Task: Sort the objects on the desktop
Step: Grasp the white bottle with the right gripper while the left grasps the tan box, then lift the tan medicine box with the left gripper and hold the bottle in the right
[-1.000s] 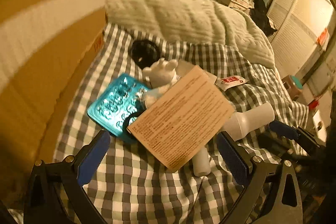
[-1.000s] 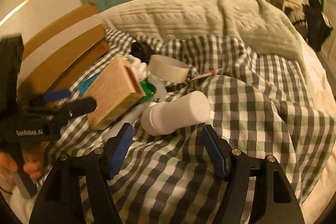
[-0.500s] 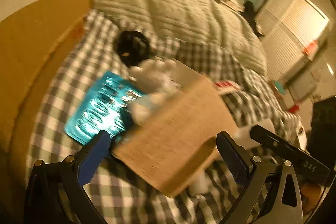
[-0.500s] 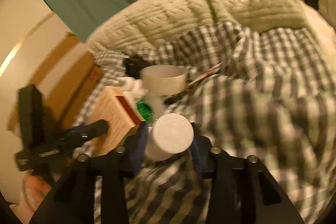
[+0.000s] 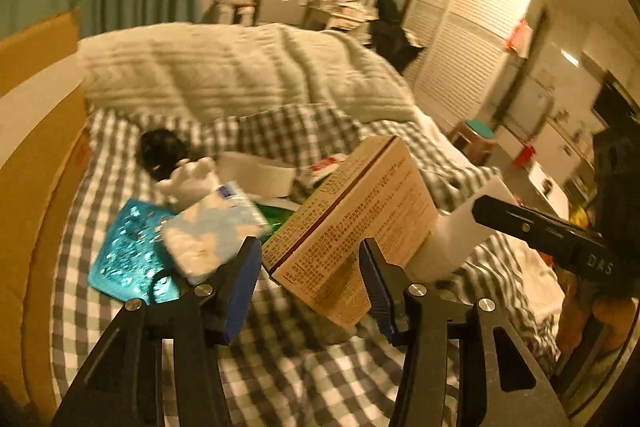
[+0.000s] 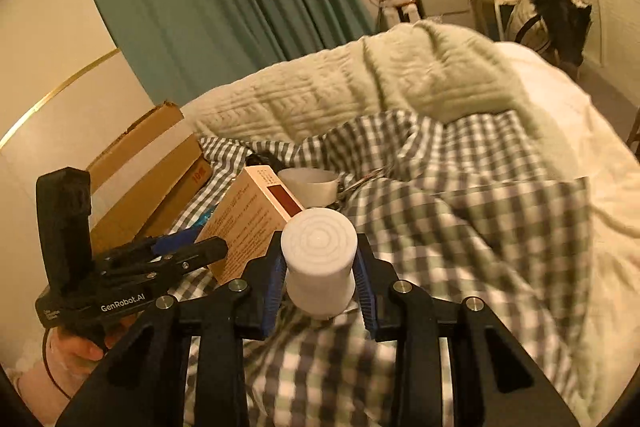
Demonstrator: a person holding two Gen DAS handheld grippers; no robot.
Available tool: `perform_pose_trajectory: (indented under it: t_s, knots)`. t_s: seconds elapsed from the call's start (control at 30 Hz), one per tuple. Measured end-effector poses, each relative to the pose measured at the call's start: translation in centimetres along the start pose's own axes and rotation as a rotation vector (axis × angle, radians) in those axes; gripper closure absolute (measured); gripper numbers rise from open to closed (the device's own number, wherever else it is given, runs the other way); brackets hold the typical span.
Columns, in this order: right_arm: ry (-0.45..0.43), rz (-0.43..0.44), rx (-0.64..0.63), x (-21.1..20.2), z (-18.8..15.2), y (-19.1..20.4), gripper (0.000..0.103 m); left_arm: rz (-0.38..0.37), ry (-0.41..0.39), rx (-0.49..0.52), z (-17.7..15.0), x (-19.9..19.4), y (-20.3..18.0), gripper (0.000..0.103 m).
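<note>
A tan printed carton [image 5: 360, 211] stands tilted up off the checked sheet [image 5: 304, 367], between the blue pads of my left gripper [image 5: 310, 267]. Those jaws are closing and the pads press on its sides. In the right wrist view the same carton [image 6: 248, 223] shows with the left gripper [image 6: 176, 251] on it. My right gripper [image 6: 319, 255] is shut on a white plastic bottle [image 6: 318, 247], held end-on above the bed. The bottle [image 5: 460, 239] also shows just right of the carton.
On the sheet lie a teal blister pack [image 5: 128, 251], a blue-and-white tissue pack [image 5: 212, 231], a white plush toy [image 5: 188, 179], a black object [image 5: 160, 151] and a white roll [image 5: 256, 175]. A cardboard box [image 5: 36, 147] borders the left; a quilt [image 5: 240, 71] is heaped behind.
The left jaws closed on the carton and tipped it up, uncovering the tissue pack. The right jaws closed on the white bottle and lifted it off the sheet.
</note>
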State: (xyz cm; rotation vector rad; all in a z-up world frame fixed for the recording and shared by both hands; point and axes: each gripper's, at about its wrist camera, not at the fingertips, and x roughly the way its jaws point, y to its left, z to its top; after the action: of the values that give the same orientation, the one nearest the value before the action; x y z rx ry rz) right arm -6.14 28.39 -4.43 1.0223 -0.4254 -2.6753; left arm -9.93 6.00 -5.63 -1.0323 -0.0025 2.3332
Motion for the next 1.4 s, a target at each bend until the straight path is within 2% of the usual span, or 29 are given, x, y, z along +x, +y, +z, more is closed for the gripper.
perform_pose_trajectory:
  t_s: [0.03,0.07,0.13,0.3,0.43,0.53,0.67,0.73,0.87,0.93,1.07,1.2,1.23,1.27,1.4]
  knots:
    - [-0.004,-0.009,-0.005,-0.3,-0.1,-0.1,0.071,-0.002,-0.001,0.019,-0.1,0.0,-0.4,0.042]
    - [-0.001,-0.01,-0.006,-0.5,-0.3,-0.3,0.071,-0.001,0.003,0.03,-0.1,0.1,-0.5,0.029]
    - [0.012,0.002,0.002,-0.6,-0.7,-0.8,0.071,0.01,0.018,0.05,-0.3,0.6,-1.1,0.015]
    - [0.015,0.01,0.012,-0.4,-0.9,-0.8,0.071,0.054,0.081,0.083,-0.7,2.0,-1.5,0.009]
    - [0.022,0.016,0.019,-0.3,-1.1,-0.8,0.071,0.043,0.074,0.144,-1.4,1.6,-2.5,0.0]
    - [0.027,0.023,0.033,-0.1,-1.2,-1.0,0.071,0.114,0.091,0.276,-1.9,2.1,-4.7,0.0]
    - [0.035,0.022,0.042,0.0,-1.4,-1.2,0.071,0.291,0.12,0.492,-3.0,4.2,-7.2,0.0]
    - [0.037,0.021,0.043,0.1,-1.5,-1.2,0.071,0.342,0.137,0.534,-3.3,5.2,-7.3,0.0]
    - [0.041,0.021,0.051,0.2,-1.6,-1.4,0.071,0.314,0.15,0.462,-2.6,5.6,-5.6,0.0]
    - [0.044,0.026,0.057,0.2,-1.6,-1.4,0.071,0.294,0.184,0.383,-2.1,6.3,-4.0,0.0]
    - [0.053,0.025,0.061,0.4,-1.7,-1.4,0.071,0.29,0.245,0.303,-2.0,7.9,-2.0,0.0]
    - [0.06,0.023,0.063,0.7,-1.8,-1.4,0.071,0.295,0.195,0.321,-1.6,7.7,-2.0,0.0]
    - [0.061,0.024,0.066,0.7,-1.8,-1.4,0.071,0.283,0.177,0.329,-1.6,7.3,-2.2,0.005]
    - [0.061,0.025,0.067,0.7,-1.8,-1.5,0.071,0.279,0.155,0.338,-1.6,7.0,-2.5,0.015]
    - [0.062,0.025,0.07,0.7,-1.8,-1.6,0.071,0.259,0.102,0.322,-1.4,5.6,-2.4,0.018]
